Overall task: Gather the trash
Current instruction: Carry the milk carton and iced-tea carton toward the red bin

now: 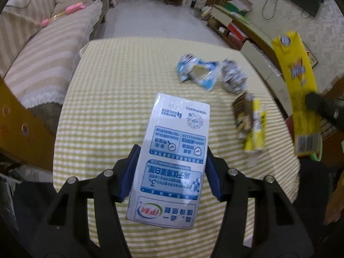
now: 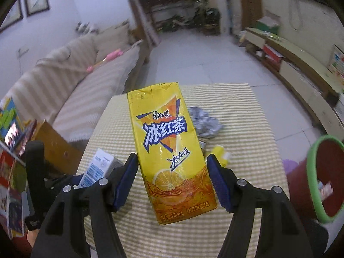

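My left gripper (image 1: 172,150) is shut on a white and blue milk carton (image 1: 178,133), its blue pads pressing both long sides, and the carton hangs above the table. The same carton (image 2: 96,167) shows low on the left in the right wrist view. My right gripper (image 2: 172,157) is shut on a yellow iced tea carton (image 2: 163,129), held upright over the table. That yellow carton (image 1: 298,90) appears at the right edge of the left wrist view. On the cloth lie crumpled blue and white wrappers (image 1: 197,71), a silver wrapper (image 1: 233,77) and a brown and yellow wrapper (image 1: 251,120).
The table (image 1: 107,107) wears a yellow-green striped cloth. A red bin with a green rim (image 2: 324,178) stands on the floor off the table's right side. A striped sofa (image 1: 43,53) runs along the left, a low TV cabinet (image 1: 247,28) along the right.
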Demonstrator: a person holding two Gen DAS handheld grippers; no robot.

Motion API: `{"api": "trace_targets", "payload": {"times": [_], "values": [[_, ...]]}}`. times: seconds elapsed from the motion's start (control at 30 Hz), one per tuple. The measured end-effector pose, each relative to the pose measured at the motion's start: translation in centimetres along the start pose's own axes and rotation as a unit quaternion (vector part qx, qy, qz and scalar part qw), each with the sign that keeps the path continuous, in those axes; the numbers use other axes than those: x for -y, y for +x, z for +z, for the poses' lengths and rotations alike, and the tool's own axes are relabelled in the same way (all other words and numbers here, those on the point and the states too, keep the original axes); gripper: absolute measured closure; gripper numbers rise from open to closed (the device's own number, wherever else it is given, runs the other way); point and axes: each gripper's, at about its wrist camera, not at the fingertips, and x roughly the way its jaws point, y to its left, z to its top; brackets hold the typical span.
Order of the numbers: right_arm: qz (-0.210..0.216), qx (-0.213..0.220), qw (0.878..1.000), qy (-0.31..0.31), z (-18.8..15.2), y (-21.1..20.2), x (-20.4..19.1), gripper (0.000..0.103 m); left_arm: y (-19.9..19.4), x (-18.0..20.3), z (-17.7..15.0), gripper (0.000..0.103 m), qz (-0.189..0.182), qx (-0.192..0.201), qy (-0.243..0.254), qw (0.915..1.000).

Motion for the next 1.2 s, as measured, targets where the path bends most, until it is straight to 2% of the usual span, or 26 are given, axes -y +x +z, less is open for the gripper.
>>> {"api": "trace_targets", "payload": {"times": [0.33,0.53,0.7,0.8,0.87,0.93,1.0,1.07,1.2], "values": [[-0.025,0.028,0.997,0.066,0.2,-3.6,4.8,0.039,-2.5,5.5,3.6,0.048,-0.040,0.045,0.039,0.9974],[-0.044,0.054,0.993,0.098,0.0,-5.6,7.4,0.039,-3.3,7.8,5.2,0.048,-0.045,0.068,0.064,0.9946],[-0.062,0.072,0.987,0.129,-0.6,-7.3,10.1,0.041,-3.5,9.6,6.3,0.048,-0.057,0.075,0.074,0.9928],[-0.072,0.072,0.985,0.137,-0.8,-7.5,11.7,0.047,-3.2,11.6,6.6,0.048,-0.075,0.076,0.091,0.9901],[-0.068,0.050,0.986,0.144,-1.1,-7.0,12.7,0.045,-3.1,12.7,6.5,0.048,-0.085,0.074,0.099,0.9887],[-0.055,-0.005,0.988,0.142,-1.3,-5.6,13.5,0.041,-2.8,13.5,6.5,0.048,-0.091,0.070,0.102,0.9882],[-0.063,-0.036,0.989,0.130,-1.9,-5.0,13.6,0.037,-2.7,14.0,6.4,0.048,-0.091,0.068,0.106,0.9879],[-0.054,-0.076,0.990,0.108,-2.8,-4.0,12.9,0.024,-2.5,14.2,6.2,0.048,-0.086,0.067,0.112,0.9876],[-0.018,-0.143,0.986,0.087,-5.4,-1.1,10.4,0.020,-2.2,14.2,5.7,0.048,-0.084,0.059,0.104,0.9893]]}}
